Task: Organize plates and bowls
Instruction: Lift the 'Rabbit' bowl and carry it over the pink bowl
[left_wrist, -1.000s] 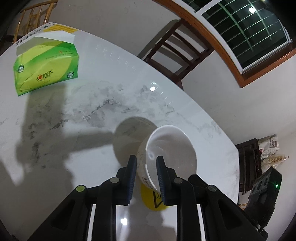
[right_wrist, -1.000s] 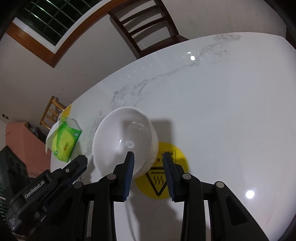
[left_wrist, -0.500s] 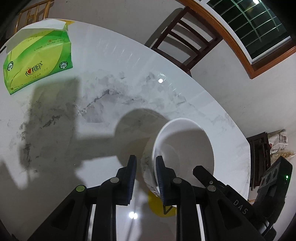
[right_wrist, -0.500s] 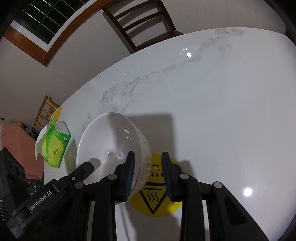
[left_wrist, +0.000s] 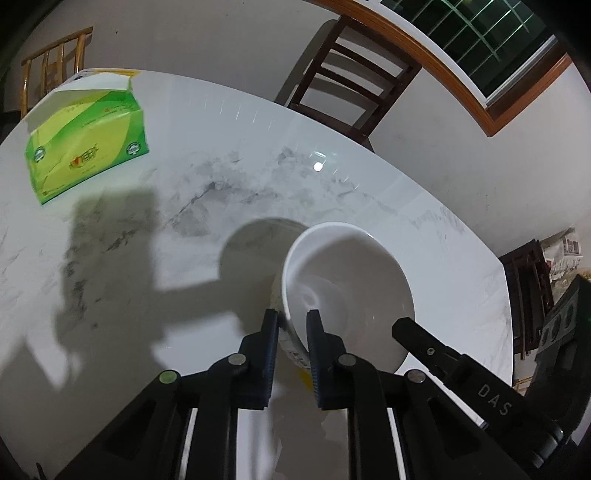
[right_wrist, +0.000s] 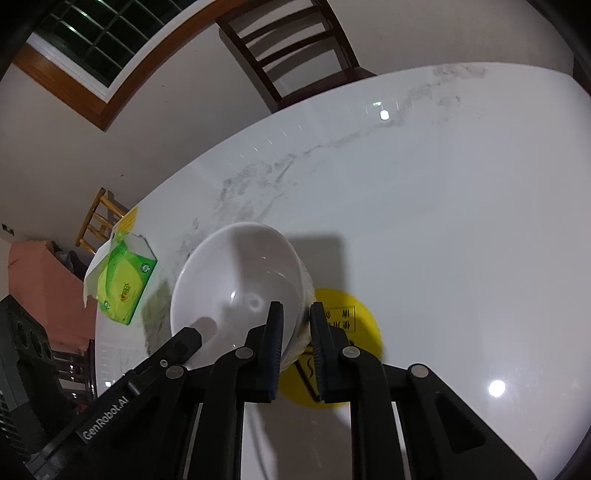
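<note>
One white bowl (left_wrist: 351, 288) is held over the marble table (left_wrist: 166, 266) by both grippers, on opposite sides of its rim. In the left wrist view it tips toward the camera. My left gripper (left_wrist: 292, 332) has the near rim between its pads and its jaws are closing on it. A finger (left_wrist: 410, 330) of the other gripper reaches in from the right. In the right wrist view my right gripper (right_wrist: 296, 328) is shut on the bowl's (right_wrist: 236, 280) right rim, one pad inside and one outside. The left gripper's finger (right_wrist: 184, 341) shows at the bowl's lower left.
A round yellow warning sticker (right_wrist: 351, 325) lies on the table under the bowl. A green tissue box (left_wrist: 85, 147) stands at the table's far left. A dark wooden chair (left_wrist: 343, 81) stands behind the table and a lighter chair (left_wrist: 51, 70) at the far left corner.
Both pairs of jaws have narrowed onto the bowl's rim. The bowl now looks larger and more tipped in the left wrist view. The right gripper's finger has come into that view.
</note>
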